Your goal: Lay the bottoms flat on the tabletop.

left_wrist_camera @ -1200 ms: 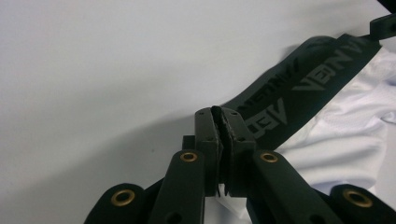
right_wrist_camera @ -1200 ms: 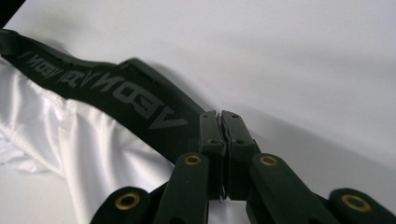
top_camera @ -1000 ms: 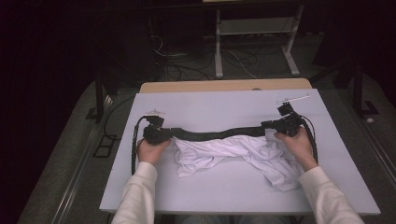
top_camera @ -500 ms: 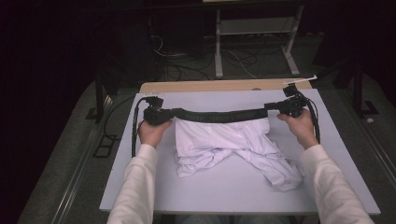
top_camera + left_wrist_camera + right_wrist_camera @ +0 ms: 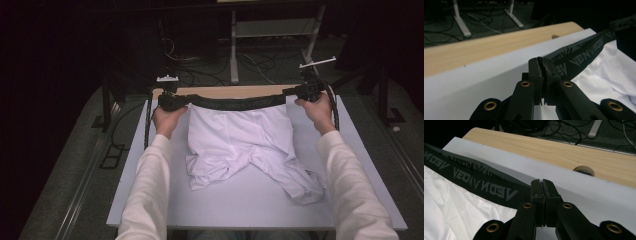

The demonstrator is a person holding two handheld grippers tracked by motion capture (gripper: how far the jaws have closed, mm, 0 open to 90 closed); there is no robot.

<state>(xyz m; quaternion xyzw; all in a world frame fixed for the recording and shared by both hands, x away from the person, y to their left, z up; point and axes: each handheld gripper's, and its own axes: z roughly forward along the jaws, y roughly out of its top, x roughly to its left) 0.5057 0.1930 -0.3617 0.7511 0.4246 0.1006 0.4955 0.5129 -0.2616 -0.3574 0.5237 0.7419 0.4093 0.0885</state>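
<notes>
Waistband (image 5: 239, 103) taut between left gripper (image 5: 170, 101) and right gripper (image 5: 303, 91)

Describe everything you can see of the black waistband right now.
The black waistband is a broad elastic-looking strip printed with grey lettering, topping white mesh shorts. It is stretched nearly straight across the table's far side. The left gripper and right gripper each clamp one end, jaws shut.

Shorts (image 5: 240, 145) on table (image 5: 250, 210), waistband (image 5: 235, 103) at far edge.
</notes>
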